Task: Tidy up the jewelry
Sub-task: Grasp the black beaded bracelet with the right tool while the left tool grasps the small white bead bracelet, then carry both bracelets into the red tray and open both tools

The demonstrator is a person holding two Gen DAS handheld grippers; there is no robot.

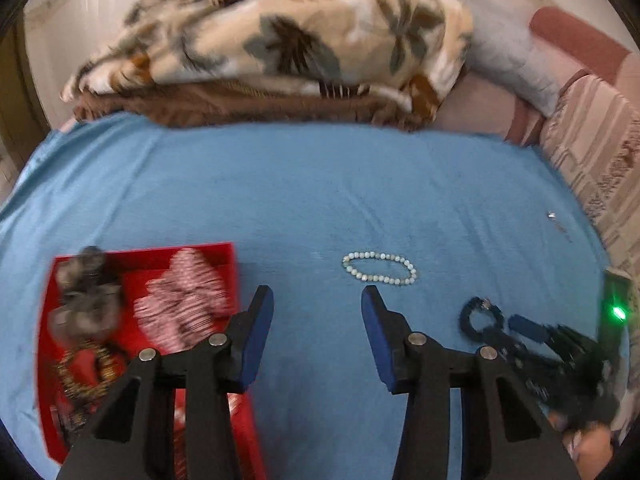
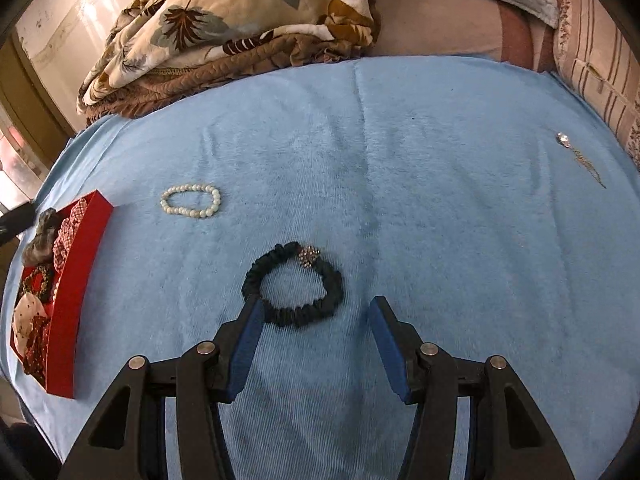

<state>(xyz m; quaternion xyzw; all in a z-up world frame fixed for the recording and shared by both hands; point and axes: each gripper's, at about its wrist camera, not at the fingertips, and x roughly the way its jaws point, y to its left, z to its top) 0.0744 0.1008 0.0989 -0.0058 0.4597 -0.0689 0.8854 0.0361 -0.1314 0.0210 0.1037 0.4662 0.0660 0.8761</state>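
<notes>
A red box [image 1: 224, 249] sits at the left on the blue cloth [image 1: 320, 184] and holds several scrunchies and bracelets. My left gripper [image 1: 317, 294] is open and empty, just right of the box. A pale bead bracelet [image 1: 379, 268] lies just ahead of it to the right; it also shows in the right wrist view [image 2: 191, 200]. A black scrunchie [image 2: 293, 289] with a sparkly charm lies right in front of my open, empty right gripper [image 2: 316, 305], touching its left finger. The right gripper [image 1: 508, 326] appears at the right of the left wrist view. The red box [image 2: 86, 240] is far left.
A silver pendant on a chain [image 2: 576, 152] lies at the far right of the blue cloth [image 2: 400, 140]. A folded floral blanket [image 1: 280, 40] on a brown quilt lies behind the cloth. Striped pillows [image 2: 600, 60] border the right side.
</notes>
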